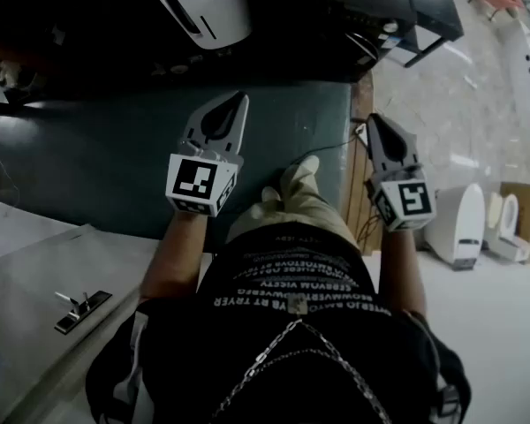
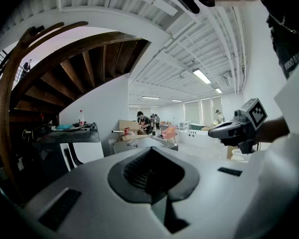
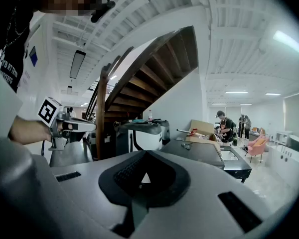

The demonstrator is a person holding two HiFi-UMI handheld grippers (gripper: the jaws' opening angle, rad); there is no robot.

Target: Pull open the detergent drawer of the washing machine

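My left gripper (image 1: pixel 240 98) and right gripper (image 1: pixel 374 120) are held level side by side in front of the person's chest, above a dark teal tabletop (image 1: pixel 88 166). Both are shut with nothing between the jaws. In the left gripper view the jaws (image 2: pixel 150 151) meet at the tip, and the right gripper (image 2: pixel 214 130) floats off to the right. In the right gripper view the jaws (image 3: pixel 145 156) are closed too, with the left gripper (image 3: pixel 92 127) at the left. A white appliance with a black curved stripe (image 1: pixel 203 7) stands beyond the table. I cannot make out a detergent drawer on it.
A wooden spiral staircase (image 3: pixel 139 73) rises behind the white appliance (image 3: pixel 144 136). A grey counter with a metal fitting (image 1: pixel 81 306) lies at the near left. White fixtures (image 1: pixel 459 223) stand on the pale floor at the right. People (image 2: pixel 142 122) work at far tables with cardboard boxes.
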